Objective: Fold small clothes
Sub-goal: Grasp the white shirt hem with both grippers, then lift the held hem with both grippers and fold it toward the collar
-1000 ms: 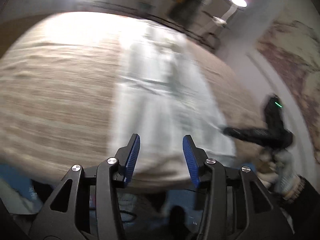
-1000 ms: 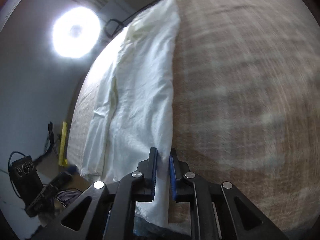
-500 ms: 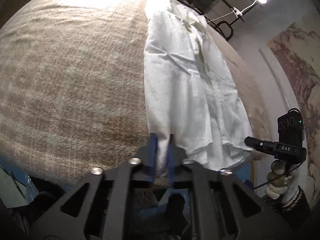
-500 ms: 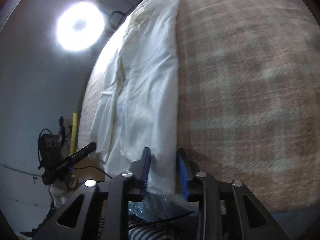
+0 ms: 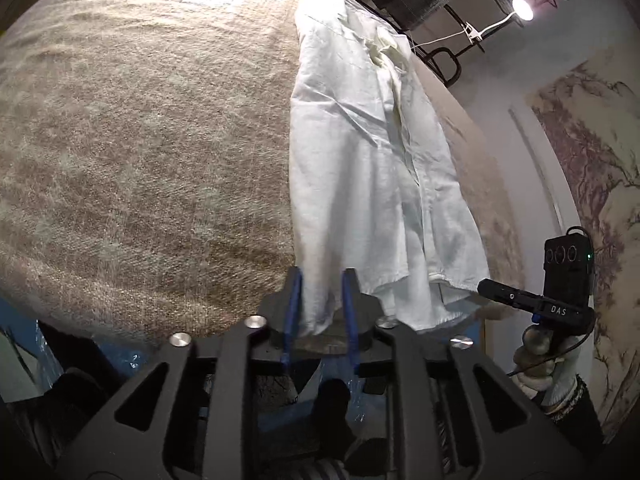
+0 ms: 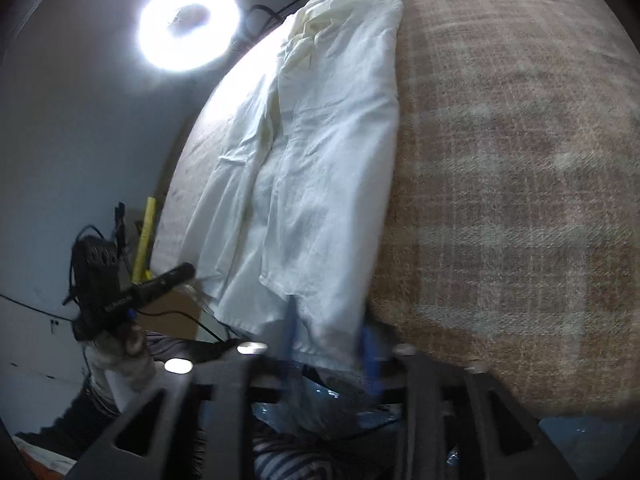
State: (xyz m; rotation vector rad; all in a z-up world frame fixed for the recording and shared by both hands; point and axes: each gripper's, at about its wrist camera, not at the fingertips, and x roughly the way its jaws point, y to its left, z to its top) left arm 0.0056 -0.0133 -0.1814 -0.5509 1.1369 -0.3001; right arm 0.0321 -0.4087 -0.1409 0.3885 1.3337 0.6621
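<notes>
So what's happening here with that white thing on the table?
A person is working with two handheld grippers on a white garment laid lengthwise on a tan woven cloth. The left gripper and right gripper each straddle a near corner of its hem, with the jaws parted rather than clamped. The fold itself is not yet made.

Black tongs (image 5: 319, 300), blue pads (image 5: 294, 300), silver screws.
</notes>
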